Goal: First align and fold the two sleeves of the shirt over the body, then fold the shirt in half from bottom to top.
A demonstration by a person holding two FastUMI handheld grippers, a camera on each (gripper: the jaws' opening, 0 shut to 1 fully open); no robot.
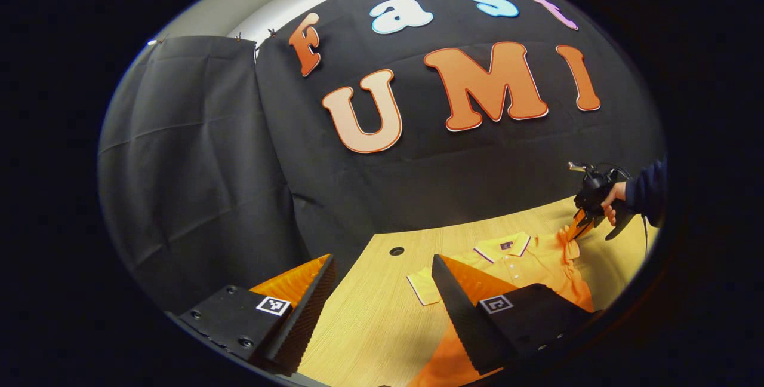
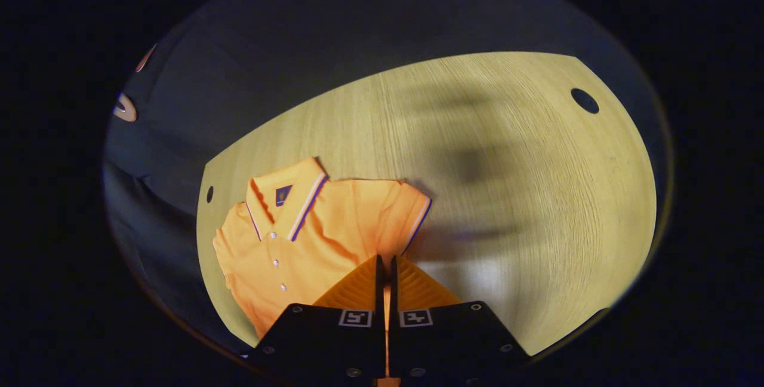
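**Sleeve fold under way, half-fold not yet begun**

Orange short-sleeved polo shirt [image 2: 310,237] with striped collar and cuff trim, lying face up on the pale wood-grain table [image 2: 507,196], buttons showing, collar toward 10 o'clock in the right gripper view. Right gripper [image 2: 385,267] at 6 o'clock of that view, fingers pressed nearly together with a thin strip of orange fabric between them, apparently pinching the sleeve near the cuff. Same gripper seen in the left gripper view at 3 o'clock [image 1: 578,227], held by a hand in a dark sleeve [image 1: 647,190], lifting a corner of the shirt just off the table.

Left gripper [image 1: 382,273] at 6 o'clock of its own view, fingers spread wide, nothing between them, hovering above the table near the other sleeve [image 1: 424,284], which lies flat and unfolded.

Judged progress: early. One sleeve gripped and seemingly partway toward the body; the other untouched. Bottom hem hidden behind the fingers, so hem state impossible to tell. Bottom-to-top fold remaining, by the look of the still-open body.
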